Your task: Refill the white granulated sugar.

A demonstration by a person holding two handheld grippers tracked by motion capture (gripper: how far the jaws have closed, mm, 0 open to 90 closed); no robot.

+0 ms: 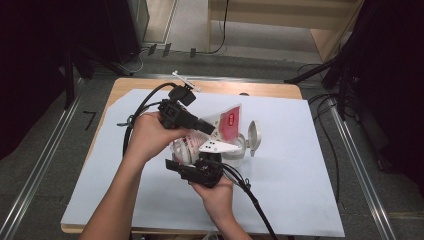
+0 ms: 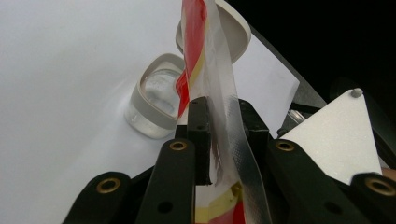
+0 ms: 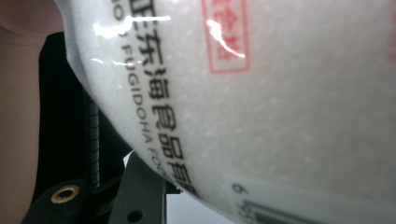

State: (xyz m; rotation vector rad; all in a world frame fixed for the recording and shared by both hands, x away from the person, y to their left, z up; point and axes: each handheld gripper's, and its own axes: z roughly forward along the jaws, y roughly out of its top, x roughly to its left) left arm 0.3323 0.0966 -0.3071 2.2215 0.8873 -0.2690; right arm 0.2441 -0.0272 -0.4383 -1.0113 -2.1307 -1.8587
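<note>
Fingers of the left gripper pinch the clear-and-red top edge of a plastic bag; the right gripper's fingers press the bag's white, granule-filled body. Beyond the fingertips, an open clear container stands on the table.

Two grippers are in hand, the left gripper and the right gripper, each trailing one black cable, so two cables. One plastic bag with red print and white grains inside is held over the counter. One clear jar stands there, with one white hinged lid swung open. One white sheet covers the counter. One white clip-like item lies at the far edge.
</note>
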